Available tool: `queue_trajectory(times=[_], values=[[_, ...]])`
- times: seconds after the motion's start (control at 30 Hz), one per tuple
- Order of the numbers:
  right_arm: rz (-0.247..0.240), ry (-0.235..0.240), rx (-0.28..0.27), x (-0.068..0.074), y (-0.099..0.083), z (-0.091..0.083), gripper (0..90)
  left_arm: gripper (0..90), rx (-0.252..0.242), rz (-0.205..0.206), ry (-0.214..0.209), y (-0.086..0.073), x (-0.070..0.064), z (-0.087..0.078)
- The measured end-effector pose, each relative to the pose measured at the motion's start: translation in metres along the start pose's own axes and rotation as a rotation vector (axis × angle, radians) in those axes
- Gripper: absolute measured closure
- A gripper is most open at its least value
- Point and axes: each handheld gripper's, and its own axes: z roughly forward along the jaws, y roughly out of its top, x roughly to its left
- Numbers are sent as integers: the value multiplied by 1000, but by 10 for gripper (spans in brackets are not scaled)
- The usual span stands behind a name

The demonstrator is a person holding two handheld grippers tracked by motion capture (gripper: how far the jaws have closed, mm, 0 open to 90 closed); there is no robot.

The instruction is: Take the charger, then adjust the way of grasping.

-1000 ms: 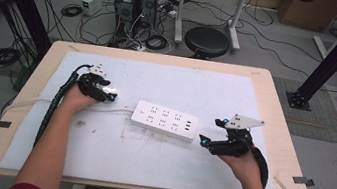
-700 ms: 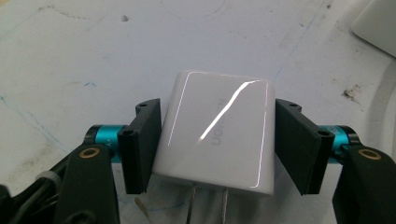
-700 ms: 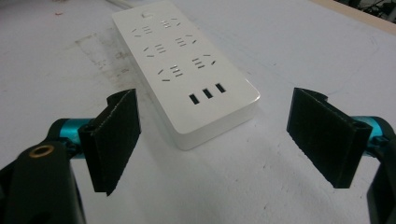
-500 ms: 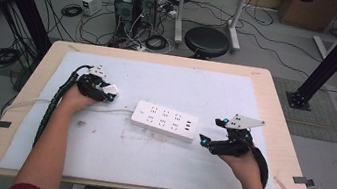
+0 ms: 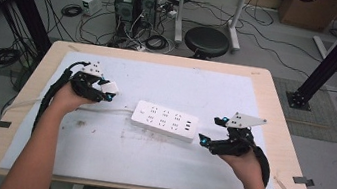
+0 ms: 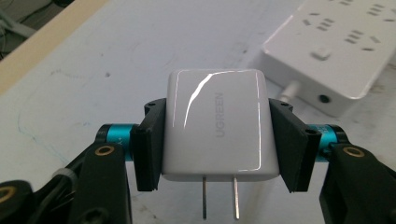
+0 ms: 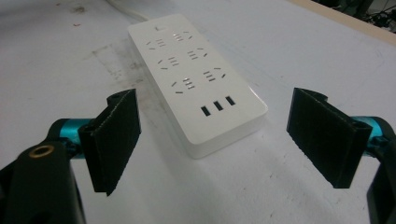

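At a white-covered table [image 5: 145, 172], the left gripper [image 5: 106, 90] is pinching a white charger [image 6: 217, 123] between its jaws, and it is sitting slightly farther left of the power strip [image 5: 165, 121] than a second ago, the gap to the strip's left end having widened a little. The glossy charger is showing grey UGREEN lettering on its face, with two flat metal prongs pointing toward the camera. The strip is lying flat mid-table, unmoved, its cord [image 5: 113, 110] running left from its near-left end; its face is carrying rows of sockets, three dark USB ports and a small button. At right, the right gripper [image 7: 215, 135] is holding its jaws spread wide, just short of the strip's right end, unchanged.
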Motion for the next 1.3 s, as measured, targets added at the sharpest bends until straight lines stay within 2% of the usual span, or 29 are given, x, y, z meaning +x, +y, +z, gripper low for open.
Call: queue_trajectory(times=[0.03,0.07,0.27,0.43,0.5,0.57,0.63,0.83,1.07,1.1,1.2,1.3], values=[[-3,7,-7,2,3,-3,179,425,-10,32,-8,7,-14,-9],[-3,7,-7,2,3,-3,179,425,-10,32,-8,7,-14,-9],[-15,35,8,12,10,-8,179,425,-95,73,-59,17,-54,-28],[-25,44,15,20,12,-8,179,425,-125,132,-104,19,-78,-33],[-15,50,15,20,13,-7,178,425,-140,133,-117,18,-83,-33],[-17,53,19,21,13,-7,179,425,-141,155,-123,17,-86,-32],[-11,57,22,22,14,-5,179,425,-154,152,-136,16,-90,-29],[-12,76,25,23,19,0,179,425,-176,183,-145,18,-96,-23],[-1,154,39,31,28,18,178,425,-208,249,-173,18,-109,-12],[-1,154,39,31,28,18,178,425,-214,251,-177,18,-112,-11],[21,182,40,37,30,24,179,425,-241,287,-170,19,-121,-10],[40,214,32,43,30,30,179,425,-269,302,-163,19,-131,-8]])
